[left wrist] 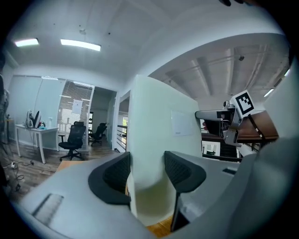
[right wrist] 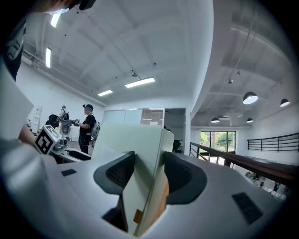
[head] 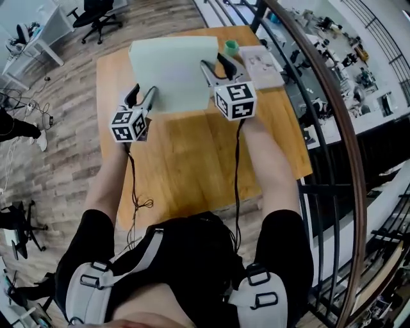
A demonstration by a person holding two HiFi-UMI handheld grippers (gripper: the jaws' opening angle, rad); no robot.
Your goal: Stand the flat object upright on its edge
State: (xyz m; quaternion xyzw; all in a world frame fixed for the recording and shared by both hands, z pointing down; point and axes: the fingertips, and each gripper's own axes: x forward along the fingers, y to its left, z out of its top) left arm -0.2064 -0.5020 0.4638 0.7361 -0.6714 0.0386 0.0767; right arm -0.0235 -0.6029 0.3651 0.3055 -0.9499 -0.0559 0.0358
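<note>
Wooden table (head: 192, 166) fills the centre of the head view, with the person's forearms reaching up the frame across it. The left gripper (head: 142, 102) sits left of centre and the right gripper (head: 214, 69) right of centre, slightly higher in the frame. Between them is the flat box (head: 173, 70), pale green, its broad face turned toward the head camera.

In the left gripper view, both dark pads are pinching the box's left side, and the box rises tall and upright above them. In the right gripper view, the jaws are clamped on the box's opposite side, which runs between the pads edge-on and tilted. Whether the box's lower edge touches the table cannot be told.

Beyond the box, at the upper right of the table, stand a green roll (head: 231, 46) and, just beside it, a pale flat pad (head: 262, 64). An office chair (head: 96, 19) stands on the floor at the upper left.
</note>
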